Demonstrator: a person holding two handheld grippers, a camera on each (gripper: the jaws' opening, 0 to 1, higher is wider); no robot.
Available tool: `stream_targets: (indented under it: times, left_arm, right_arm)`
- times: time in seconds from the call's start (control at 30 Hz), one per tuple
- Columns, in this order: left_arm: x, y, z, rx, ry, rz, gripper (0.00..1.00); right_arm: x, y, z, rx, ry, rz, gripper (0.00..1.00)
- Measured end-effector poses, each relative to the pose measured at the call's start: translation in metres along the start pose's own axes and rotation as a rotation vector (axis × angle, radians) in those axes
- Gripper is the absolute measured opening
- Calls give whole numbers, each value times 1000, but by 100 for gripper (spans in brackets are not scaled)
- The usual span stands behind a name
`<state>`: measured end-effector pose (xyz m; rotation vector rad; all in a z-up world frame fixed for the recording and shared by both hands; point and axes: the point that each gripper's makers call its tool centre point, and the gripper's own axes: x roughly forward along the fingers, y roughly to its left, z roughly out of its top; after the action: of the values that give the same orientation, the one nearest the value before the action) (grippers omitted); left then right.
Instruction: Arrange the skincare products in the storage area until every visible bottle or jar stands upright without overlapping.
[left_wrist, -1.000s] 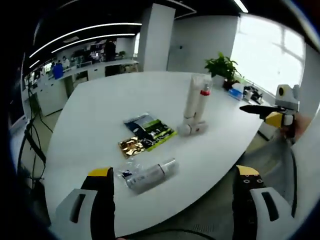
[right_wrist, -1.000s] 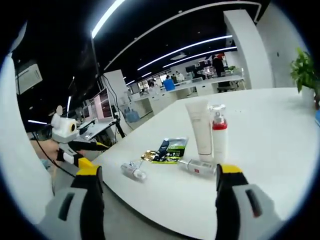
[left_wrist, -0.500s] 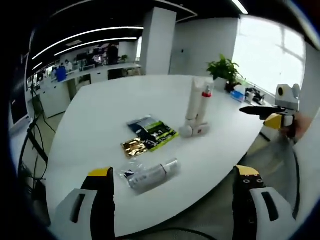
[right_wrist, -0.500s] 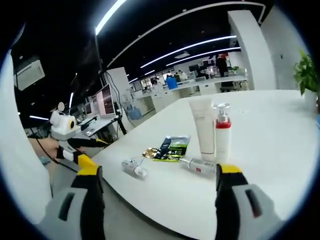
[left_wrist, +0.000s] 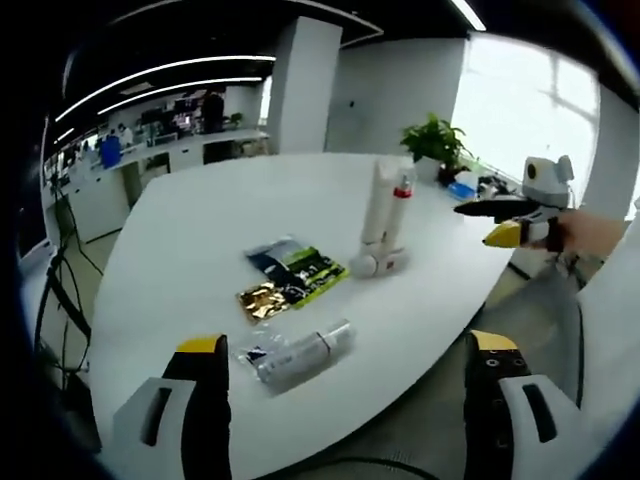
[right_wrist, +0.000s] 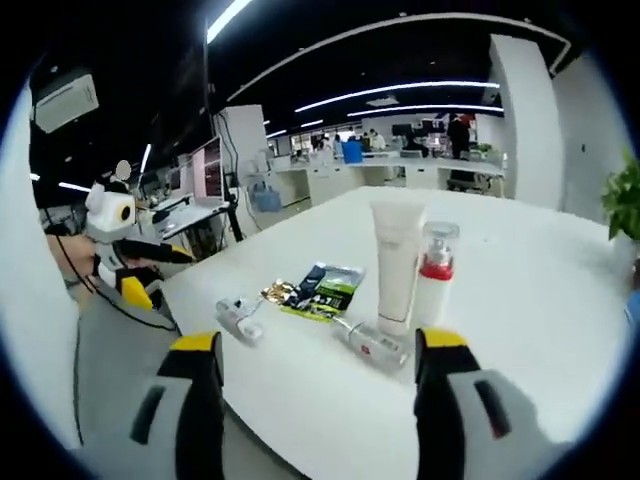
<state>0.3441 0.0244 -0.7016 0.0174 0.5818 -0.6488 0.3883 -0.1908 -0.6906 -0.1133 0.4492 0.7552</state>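
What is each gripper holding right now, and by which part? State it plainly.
Nothing is held. The left gripper and right gripper both stand open, short of the table.

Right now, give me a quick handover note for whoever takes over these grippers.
Left gripper: open, empty, short of the table.
Right gripper: open, empty, also off the table edge.
Standing: white tube and red-collared pump bottle, side by side.
Lying down: clear bottle at their base, and a small bottle in clear wrap near the table edge.
Flat sachets lie between them.
Done: two upright. Left: stand both lying bottles up, spaced apart.
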Motion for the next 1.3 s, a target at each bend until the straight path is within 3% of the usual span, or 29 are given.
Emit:
stream_targets:
  times: [0.33,0.57,0.73,1.3]
  left_arm:
    - [-1,-11,2,14,-17,-54,96]
    - [0,-7,1,2,-17,-38,97]
    - [0,-3,0,-14,-14,-22,97]
    - [1,3,-3,-34,0,2,95]
  right_arm:
    - [36,-16,-23,-154,165,45,61]
    - [62,-31,-29,-228,231,73,56]
    - [79,-39,-45,-306,307,108,51]
    - [121,-42,-73,-356,407,171,39]
